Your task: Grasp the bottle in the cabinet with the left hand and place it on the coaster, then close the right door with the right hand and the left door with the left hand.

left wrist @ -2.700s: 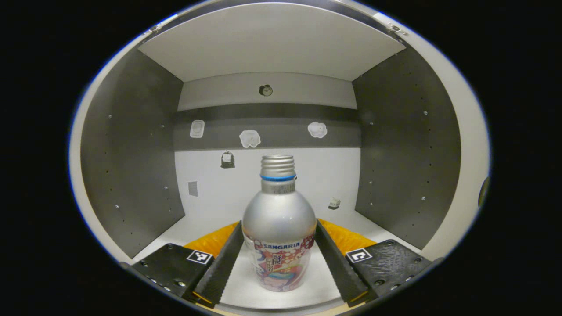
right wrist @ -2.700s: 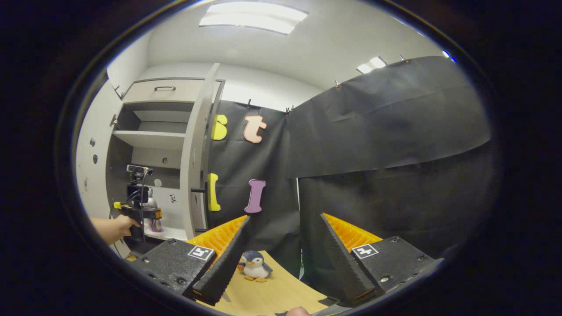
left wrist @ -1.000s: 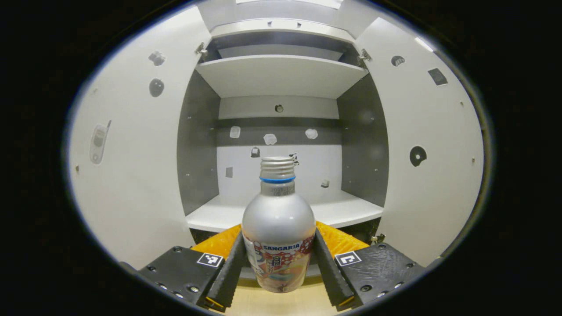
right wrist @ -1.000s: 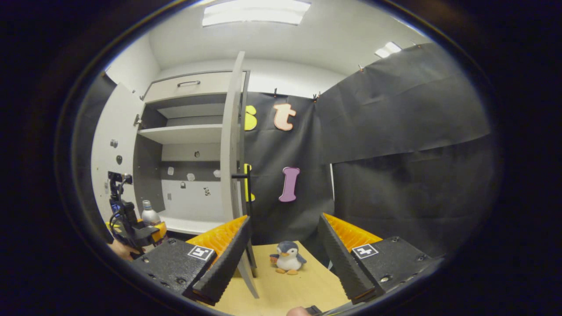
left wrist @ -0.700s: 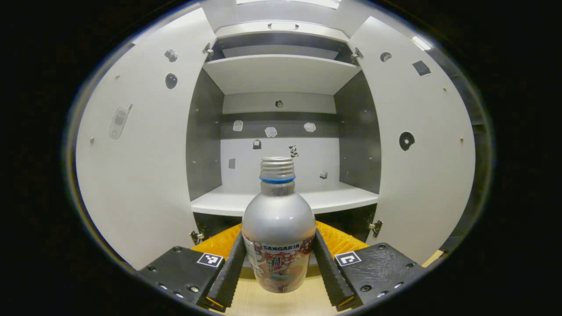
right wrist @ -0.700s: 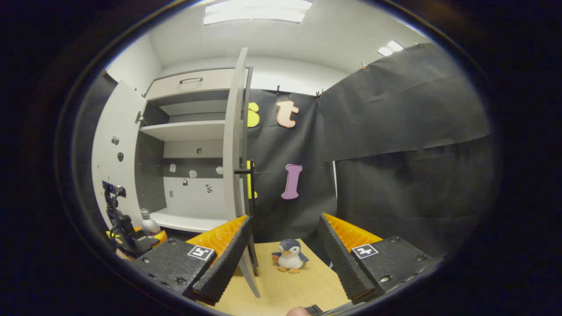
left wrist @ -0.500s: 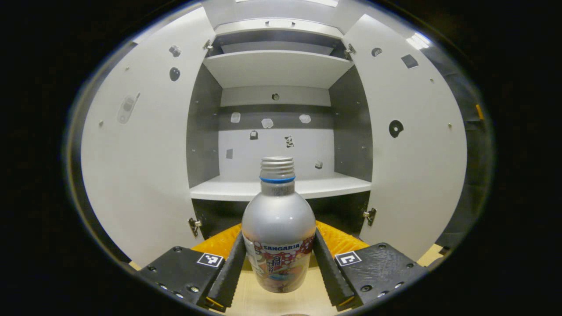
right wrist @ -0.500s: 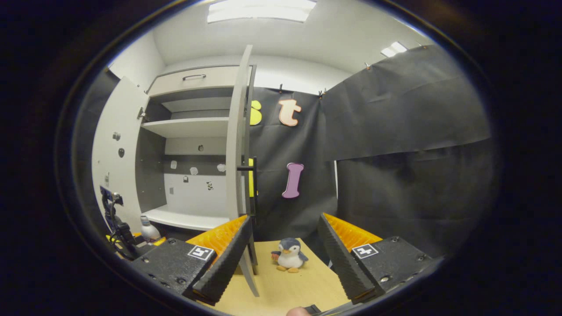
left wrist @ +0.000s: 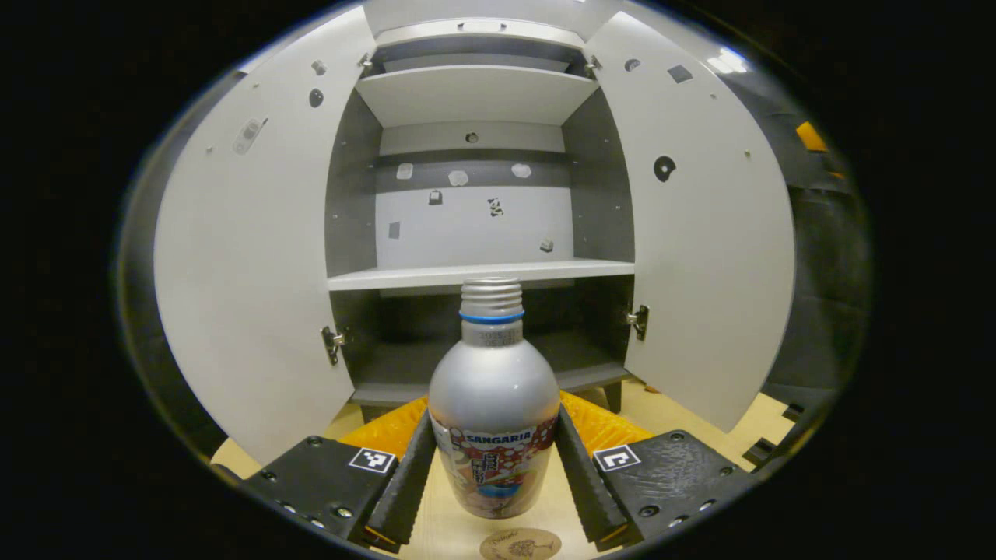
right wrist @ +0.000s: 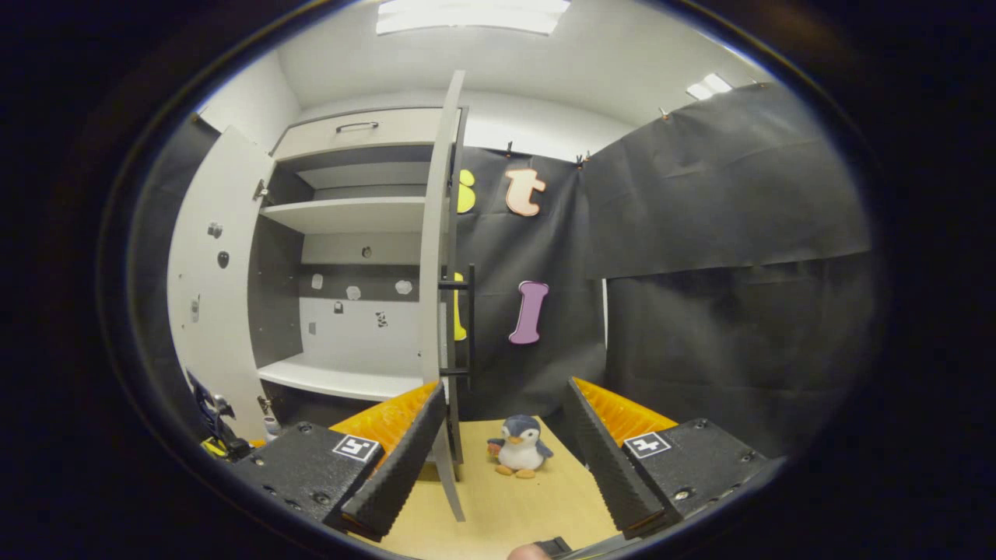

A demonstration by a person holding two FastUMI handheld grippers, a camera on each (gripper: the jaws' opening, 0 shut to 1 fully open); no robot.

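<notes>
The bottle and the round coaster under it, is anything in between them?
No. In the left gripper view the bottle, clamped in the left hand-held gripper, hangs above the coaster, with bare table showing between.

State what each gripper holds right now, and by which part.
The left gripper clamps the bottle by its lower body, across the printed label. The right gripper stands open, holding nothing.

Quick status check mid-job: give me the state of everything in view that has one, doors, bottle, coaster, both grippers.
Bottle: upright, capped, held off the table.
Left gripper: jaws shut on the bottle.
Right gripper: jaws open, holding nothing.
Left door: open.
Right door: open.
Coaster: bare, on the table below the bottle.
Penguin toy: standing upright.
</notes>
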